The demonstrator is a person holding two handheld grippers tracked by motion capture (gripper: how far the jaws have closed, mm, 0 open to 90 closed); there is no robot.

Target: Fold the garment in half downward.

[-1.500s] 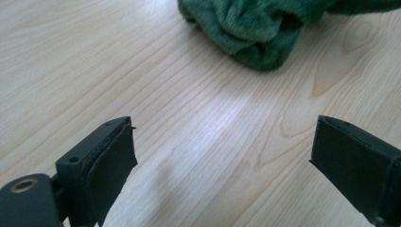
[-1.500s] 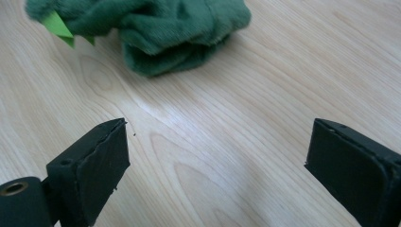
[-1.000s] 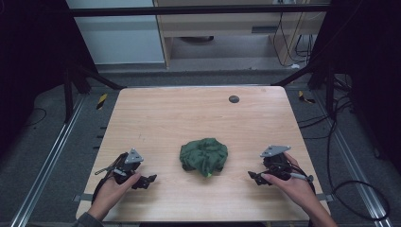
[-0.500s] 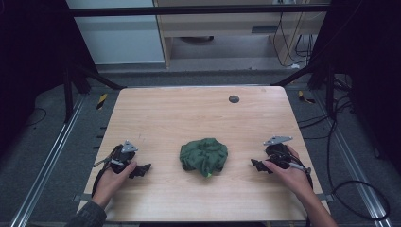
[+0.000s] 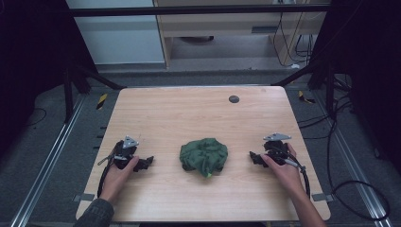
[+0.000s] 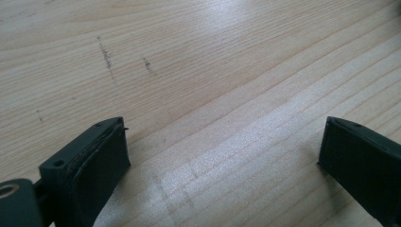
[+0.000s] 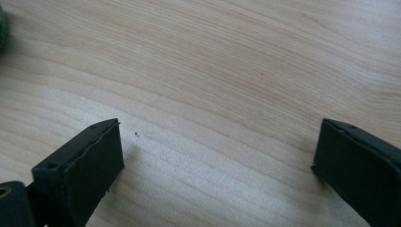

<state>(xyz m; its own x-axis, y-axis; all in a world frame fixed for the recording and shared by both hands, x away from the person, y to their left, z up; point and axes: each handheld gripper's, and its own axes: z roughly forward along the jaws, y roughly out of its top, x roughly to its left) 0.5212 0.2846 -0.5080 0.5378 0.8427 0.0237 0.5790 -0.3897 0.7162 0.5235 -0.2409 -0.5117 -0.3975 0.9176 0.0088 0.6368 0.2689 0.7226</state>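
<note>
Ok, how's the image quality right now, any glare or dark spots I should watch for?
High view: table evenly lit, surroundings nearly black, green cloth soft but readable. Left gripper view: pale glare band on the wood between the open jaws. Right gripper view: a fainter sheen, grain sharp.

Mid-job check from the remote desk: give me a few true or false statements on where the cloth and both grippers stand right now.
1. The green cloth lies crumpled in a heap between the two grippers. True.
2. The left gripper is shut on the cloth. False: its jaws stand wide apart over bare wood.
3. The right gripper is open with nothing between its jaws. True.
4. The cloth is spread flat over the table. False: it is bunched up.
5. A small dark round spot sits near the table's far edge. True.
</note>
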